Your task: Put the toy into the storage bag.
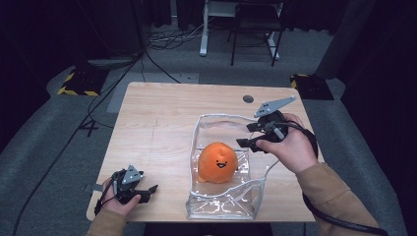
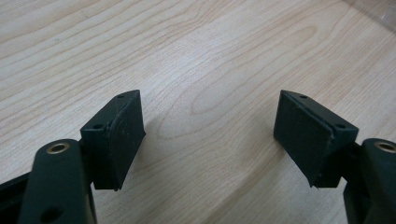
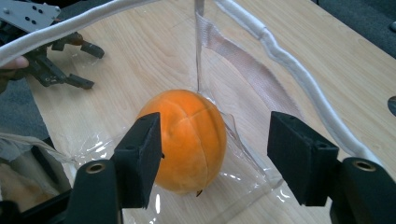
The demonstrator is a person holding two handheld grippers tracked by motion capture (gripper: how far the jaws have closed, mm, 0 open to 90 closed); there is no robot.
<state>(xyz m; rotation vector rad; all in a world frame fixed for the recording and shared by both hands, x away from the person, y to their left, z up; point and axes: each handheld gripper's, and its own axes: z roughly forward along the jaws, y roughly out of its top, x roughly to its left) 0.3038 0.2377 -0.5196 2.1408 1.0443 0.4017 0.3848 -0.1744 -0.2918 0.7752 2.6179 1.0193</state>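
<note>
An orange plush toy (image 1: 217,162) sits inside a clear plastic bag (image 1: 223,204) on the bench (image 1: 157,123), probably just packed. The right gripper (image 1: 252,136) hangs above the bag's rim, jaws wide and empty. Its own view shows the toy's seamed back, the high view its face. The left gripper (image 1: 147,192) rests open, holding nothing, near the bench's edge.
</note>
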